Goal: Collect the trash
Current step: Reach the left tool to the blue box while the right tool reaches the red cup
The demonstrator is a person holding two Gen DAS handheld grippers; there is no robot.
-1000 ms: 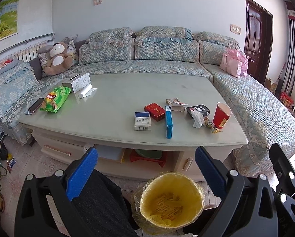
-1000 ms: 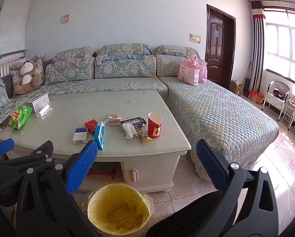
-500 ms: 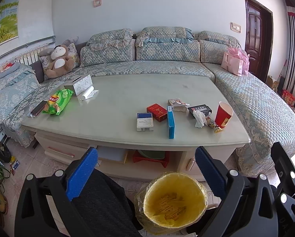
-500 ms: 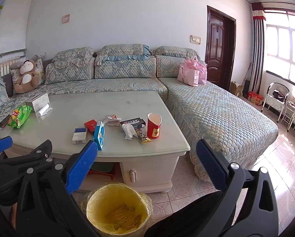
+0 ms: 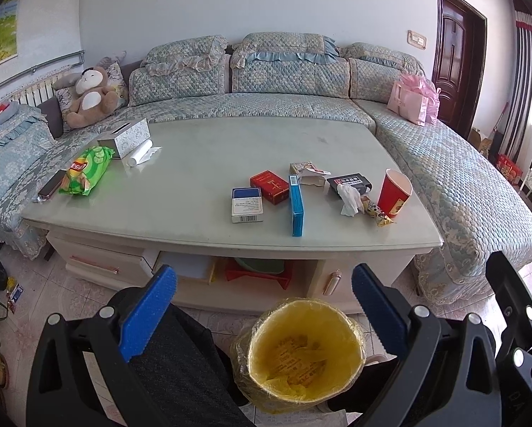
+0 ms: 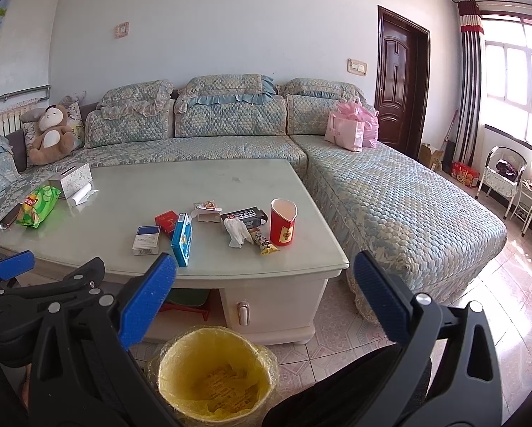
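Note:
Trash lies on the pale coffee table [image 5: 194, 178] near its front right: a red paper cup [image 5: 394, 192], a crumpled tissue [image 5: 349, 197], a snack wrapper [image 5: 378, 210], a blue box [image 5: 296, 204], a red pack [image 5: 269, 186], a blue-and-white pack [image 5: 246, 204], a black pack [image 5: 349, 181] and a torn open pack [image 5: 308, 172]. A bin with a yellow liner [image 5: 303, 352] stands on the floor in front of the table. My left gripper [image 5: 264, 315] is open and empty above the bin. My right gripper [image 6: 264, 300] is open and empty, with the cup [image 6: 283, 222] and the bin [image 6: 212, 373] ahead.
A green chip bag [image 5: 86, 169], a phone [image 5: 50, 185], a tissue box [image 5: 125, 137] and a paper roll [image 5: 139, 153] sit at the table's far left. A quilted corner sofa [image 5: 461, 185] wraps the table, with a teddy bear [image 5: 89, 96] and a pink bag [image 5: 411, 103].
Both grippers have risen slightly and edged toward the table, so the table and bin sit a little lower in view. Both stay open and empty.

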